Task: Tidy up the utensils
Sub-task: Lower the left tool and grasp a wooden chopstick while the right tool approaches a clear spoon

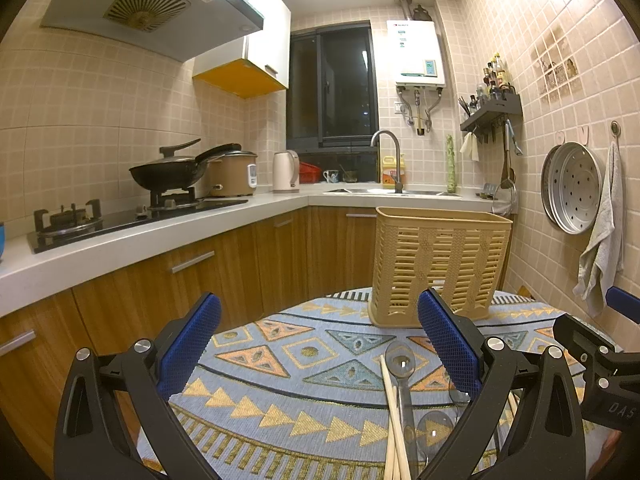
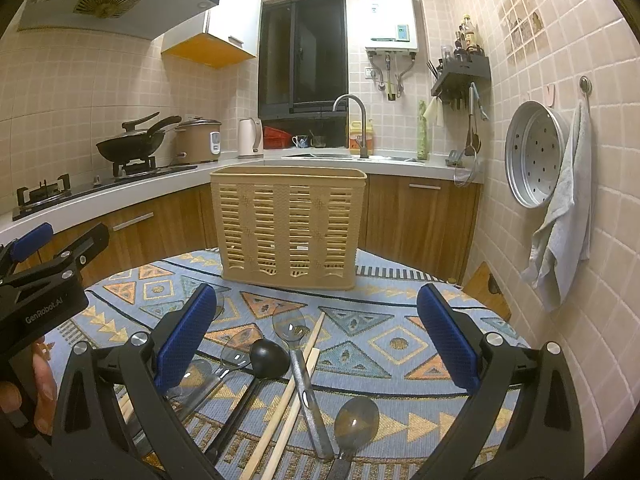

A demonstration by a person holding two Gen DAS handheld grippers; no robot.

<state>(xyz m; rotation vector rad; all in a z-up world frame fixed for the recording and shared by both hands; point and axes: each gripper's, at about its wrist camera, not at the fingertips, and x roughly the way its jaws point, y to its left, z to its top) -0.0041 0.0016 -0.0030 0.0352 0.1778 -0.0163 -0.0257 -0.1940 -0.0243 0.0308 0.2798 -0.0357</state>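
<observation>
A tan slotted utensil basket (image 1: 440,264) (image 2: 288,224) stands upright at the far side of a round table with a patterned cloth (image 1: 300,368) (image 2: 392,344). Loose utensils lie on the cloth in front of it: a clear spoon (image 2: 290,330) (image 1: 400,360), a black ladle (image 2: 269,358), wooden chopsticks (image 2: 296,376) (image 1: 394,412), and a grey spoon (image 2: 356,420). My left gripper (image 1: 320,344) is open and empty, left of the utensils. My right gripper (image 2: 316,340) is open and empty above them. The left gripper also shows at the left edge of the right wrist view (image 2: 48,276).
A counter (image 1: 120,236) with a stove and wok (image 1: 168,172) runs along the left. A sink and faucet (image 2: 356,120) sit at the back. On the right tiled wall hang a steamer tray (image 2: 532,152) and a towel (image 2: 564,216).
</observation>
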